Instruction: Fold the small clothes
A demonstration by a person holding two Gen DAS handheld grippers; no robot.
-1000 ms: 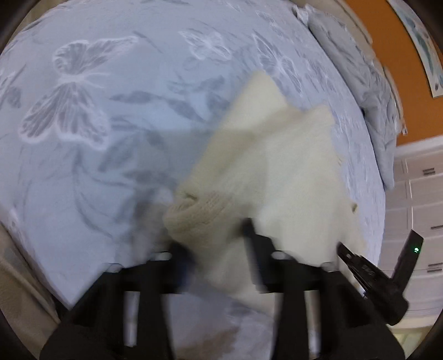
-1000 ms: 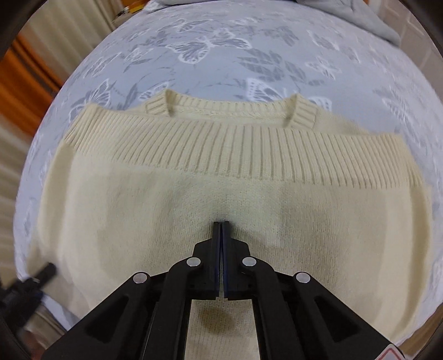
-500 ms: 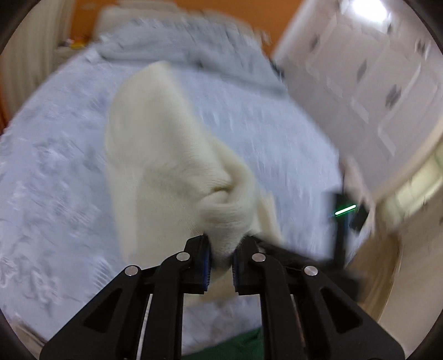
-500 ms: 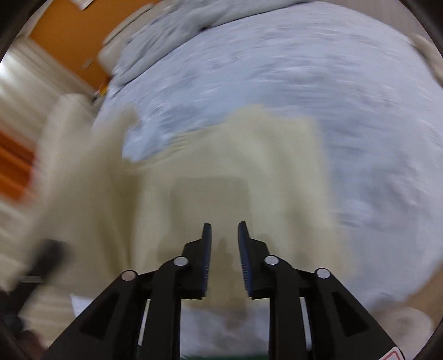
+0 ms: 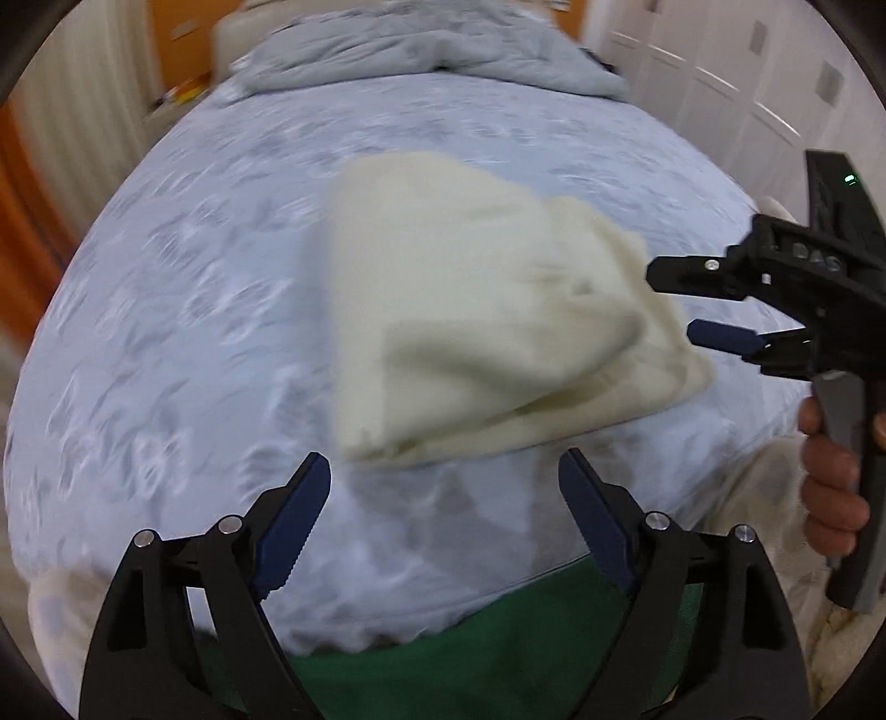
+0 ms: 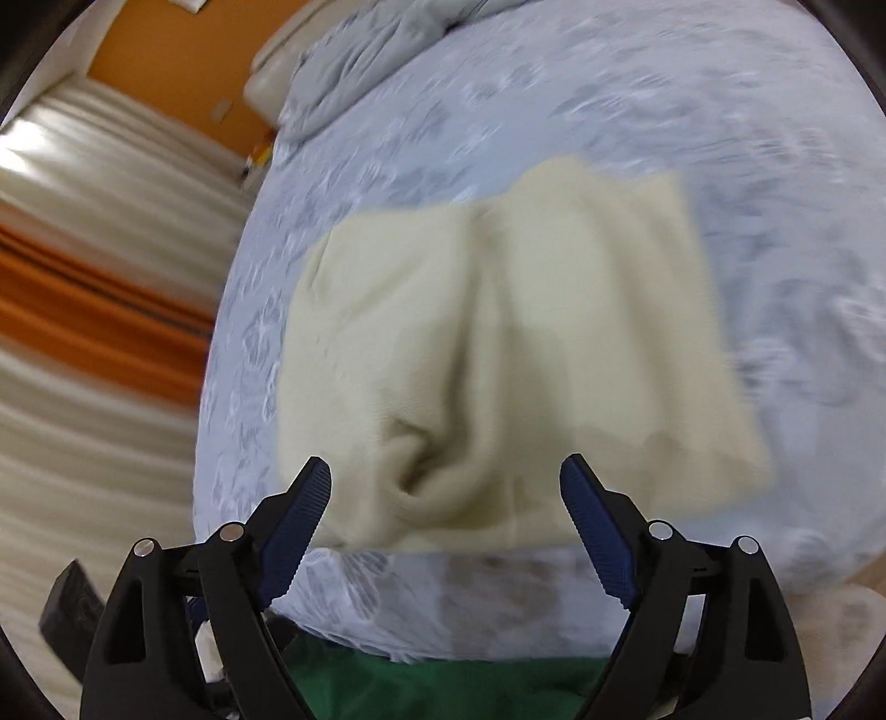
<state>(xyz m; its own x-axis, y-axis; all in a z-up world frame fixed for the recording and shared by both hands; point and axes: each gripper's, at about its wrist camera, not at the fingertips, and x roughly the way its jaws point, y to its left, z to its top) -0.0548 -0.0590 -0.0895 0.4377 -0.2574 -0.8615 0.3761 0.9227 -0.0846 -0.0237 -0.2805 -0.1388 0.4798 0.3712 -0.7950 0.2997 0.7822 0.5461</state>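
- Cream knit sweater (image 5: 487, 310) lies folded near the bed's (image 5: 166, 332) front edge.
- Left gripper (image 5: 443, 487) and right gripper (image 6: 446, 487) both spread wide, holding nothing.

I see a bed with a pale blue-grey patterned bedspread (image 5: 183, 310), a grey duvet (image 5: 421, 50) bunched at its far end, an orange wall (image 6: 183, 61), cream curtains (image 6: 111, 183), probably white panelled wardrobe doors (image 5: 736, 94), blurred.
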